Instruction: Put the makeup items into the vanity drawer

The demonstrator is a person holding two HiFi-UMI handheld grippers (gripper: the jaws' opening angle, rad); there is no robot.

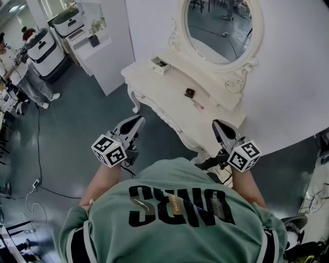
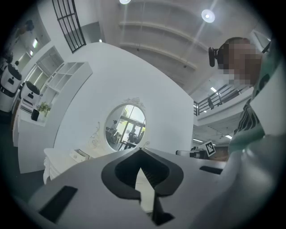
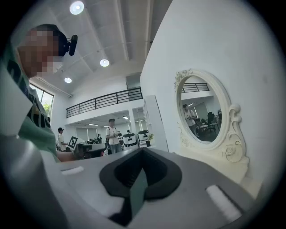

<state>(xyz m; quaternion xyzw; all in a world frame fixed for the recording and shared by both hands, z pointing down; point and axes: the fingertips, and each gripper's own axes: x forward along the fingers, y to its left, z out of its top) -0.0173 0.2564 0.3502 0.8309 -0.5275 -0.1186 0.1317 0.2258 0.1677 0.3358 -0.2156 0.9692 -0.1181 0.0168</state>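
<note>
Makeup compact [image 1: 189, 93] and slim pink stick [image 1: 198, 105]: lying close together on the vanity top [image 1: 154, 80], apart from its small open drawer [image 1: 161, 64]. My left gripper [image 1: 138, 120] and right gripper [image 1: 218, 124]: jaws closed together, holding nothing, near the vanity's front edge.

Left claw [image 1: 136, 120] and right claw [image 1: 216, 124] level, seemingly closed.

White curved wall [image 1: 288, 77], grey-blue floor [image 1: 77, 133] (cables [image 1: 38, 154] trailing), ceiling spotlights [image 3: 77, 7].

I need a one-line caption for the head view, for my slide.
Left tongs and right tongs, both shut and empty, held before a white vanity bearing a compact.
</note>
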